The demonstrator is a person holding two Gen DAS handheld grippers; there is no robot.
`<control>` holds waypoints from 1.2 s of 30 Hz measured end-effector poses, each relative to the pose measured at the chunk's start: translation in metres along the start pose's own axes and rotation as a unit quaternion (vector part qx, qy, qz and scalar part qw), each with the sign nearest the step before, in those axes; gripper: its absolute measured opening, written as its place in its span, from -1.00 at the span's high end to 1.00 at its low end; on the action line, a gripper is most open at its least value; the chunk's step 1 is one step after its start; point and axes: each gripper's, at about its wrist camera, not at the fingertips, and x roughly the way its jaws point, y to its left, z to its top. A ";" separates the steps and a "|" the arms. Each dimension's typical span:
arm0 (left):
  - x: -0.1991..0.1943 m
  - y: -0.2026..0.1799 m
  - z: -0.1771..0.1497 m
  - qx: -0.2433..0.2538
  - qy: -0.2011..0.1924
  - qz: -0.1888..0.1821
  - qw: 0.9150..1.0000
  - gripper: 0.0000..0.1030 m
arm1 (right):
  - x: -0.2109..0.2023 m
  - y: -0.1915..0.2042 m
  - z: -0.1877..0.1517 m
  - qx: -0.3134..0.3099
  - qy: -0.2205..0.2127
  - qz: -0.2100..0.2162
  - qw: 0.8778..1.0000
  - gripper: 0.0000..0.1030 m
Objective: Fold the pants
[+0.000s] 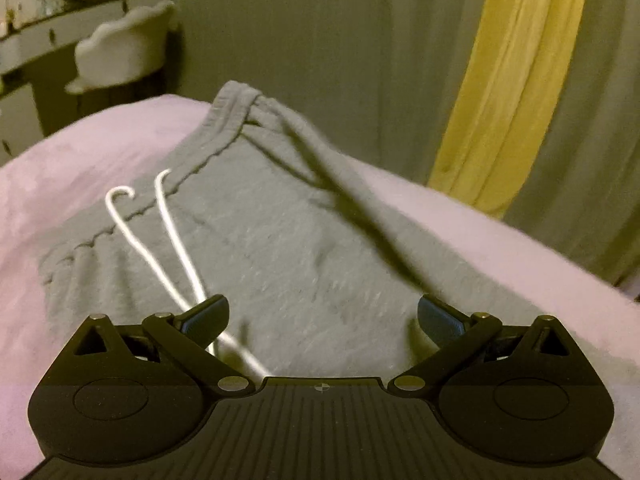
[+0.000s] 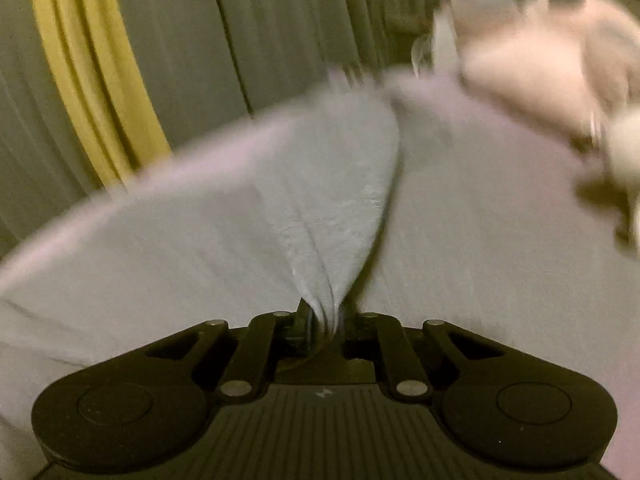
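Left claw [image 1: 322, 320] gapes wide over the grey pants [image 1: 256, 232] on the pink bed [image 1: 80, 152]; right claw [image 2: 322, 320] pinches a bunched fold of pants [image 2: 328, 208].

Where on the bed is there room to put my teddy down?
Bare pink blanket lies left of the pants, toward the chair, and a strip right of them by the curtain. The middle is crowded: pants, drawstrings, both tools.
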 end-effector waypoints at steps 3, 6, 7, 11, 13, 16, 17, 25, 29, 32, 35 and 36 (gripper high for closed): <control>0.010 -0.002 0.019 0.011 0.001 0.026 1.000 -1.00 | 0.009 -0.007 0.008 0.043 -0.005 0.009 0.999 0.78; 0.033 -0.006 0.046 0.018 0.007 0.022 1.000 -1.00 | 0.015 -0.006 0.004 0.031 -0.009 0.007 0.999 0.78; 0.042 -0.008 0.055 0.010 0.014 0.019 1.000 -1.00 | 0.015 -0.005 0.006 0.027 -0.009 0.005 1.000 0.78; 0.086 -0.022 0.089 0.003 0.039 -0.007 0.999 -1.00 | 0.018 -0.005 0.006 0.022 -0.012 0.004 1.000 0.78; 0.105 -0.027 0.097 0.002 0.071 -0.009 0.997 -0.99 | 0.016 -0.004 0.007 0.018 -0.014 0.000 1.000 0.77; 0.125 -0.029 0.099 -0.008 0.099 -0.017 0.995 0.11 | 0.015 -0.002 0.009 0.006 -0.019 -0.006 1.000 0.75; 0.135 -0.026 0.098 -0.023 0.132 -0.029 0.991 0.26 | 0.015 -0.003 0.011 0.008 -0.019 -0.004 1.000 0.75; 0.099 0.009 0.119 -0.076 0.126 -0.093 0.985 0.72 | 0.017 -0.020 0.032 0.076 0.001 0.050 0.996 0.83; 0.018 0.029 0.130 -0.075 0.060 -0.138 0.986 0.75 | -0.013 -0.029 0.066 0.138 -0.032 0.126 0.982 0.85; -0.052 0.055 0.113 -0.056 -0.001 -0.171 0.984 0.78 | -0.064 -0.047 0.084 0.168 -0.094 0.201 0.961 0.85; -0.093 0.088 0.070 -0.063 -0.002 -0.188 0.980 0.76 | -0.099 -0.083 0.078 0.172 -0.129 0.203 0.955 0.85; -0.097 0.099 0.049 -0.068 0.010 -0.190 0.979 0.75 | -0.101 -0.094 0.070 0.165 -0.126 0.197 0.958 0.84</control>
